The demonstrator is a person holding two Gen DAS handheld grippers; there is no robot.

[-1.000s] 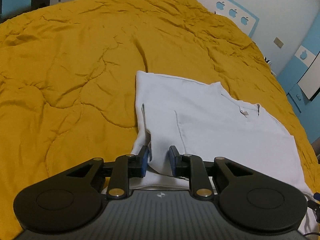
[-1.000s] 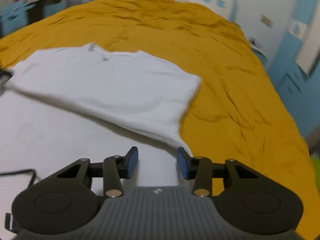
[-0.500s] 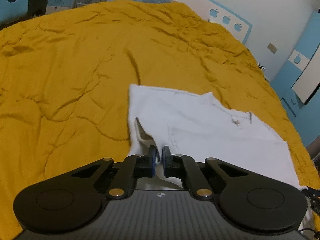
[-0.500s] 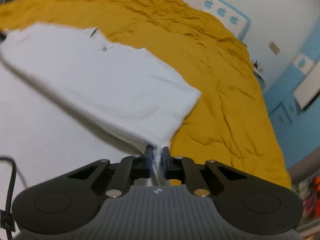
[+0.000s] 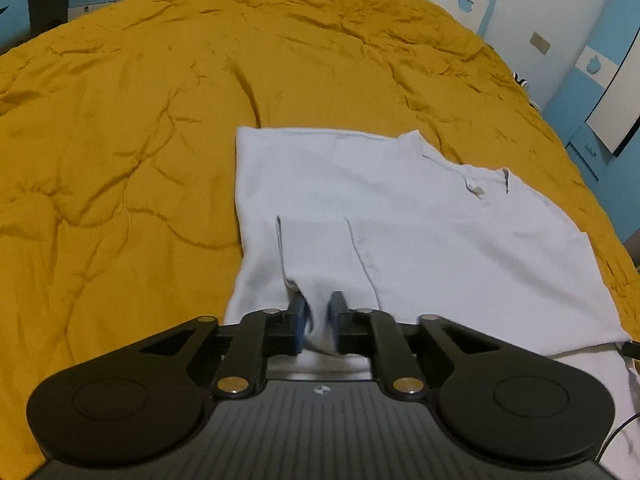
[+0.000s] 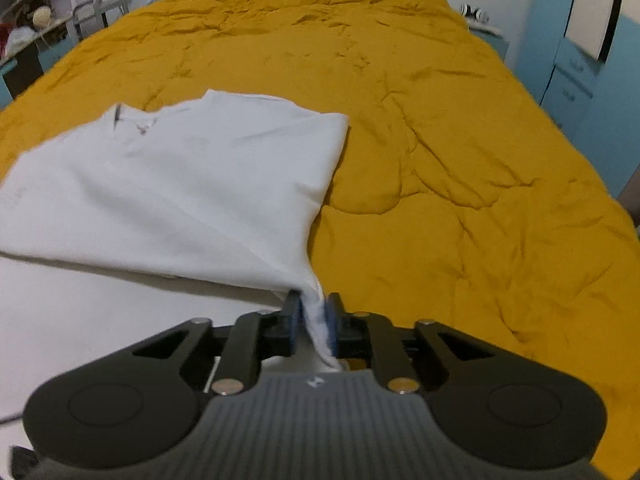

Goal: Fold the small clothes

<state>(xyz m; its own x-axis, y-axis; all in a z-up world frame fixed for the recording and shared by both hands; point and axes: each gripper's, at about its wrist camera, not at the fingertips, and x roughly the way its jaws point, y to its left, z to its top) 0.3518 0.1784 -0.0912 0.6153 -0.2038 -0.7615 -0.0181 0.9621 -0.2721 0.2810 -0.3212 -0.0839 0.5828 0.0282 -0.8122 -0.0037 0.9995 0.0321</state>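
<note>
A white T-shirt (image 5: 400, 208) lies on a mustard-yellow quilt (image 5: 120, 120), its sides folded in and its collar toward the far end. My left gripper (image 5: 318, 312) is shut on a bunch of the shirt's near left hem. In the right wrist view the shirt (image 6: 180, 184) spreads to the left, and my right gripper (image 6: 314, 314) is shut on its near right corner, lifting the cloth so it pulls taut toward the pads. White fabric hangs between both pairs of blue pads.
The quilt (image 6: 440, 160) covers the whole bed. Blue and white cabinets (image 5: 600, 92) stand along the right wall. A desk with clutter (image 6: 32, 28) stands at the far left. A dark cable (image 5: 630, 350) lies at the shirt's near right.
Both grippers were open a second ago, closed on the shirt's near hem half a second ago, and now hold it lifted, with cloth bunched between the pads.
</note>
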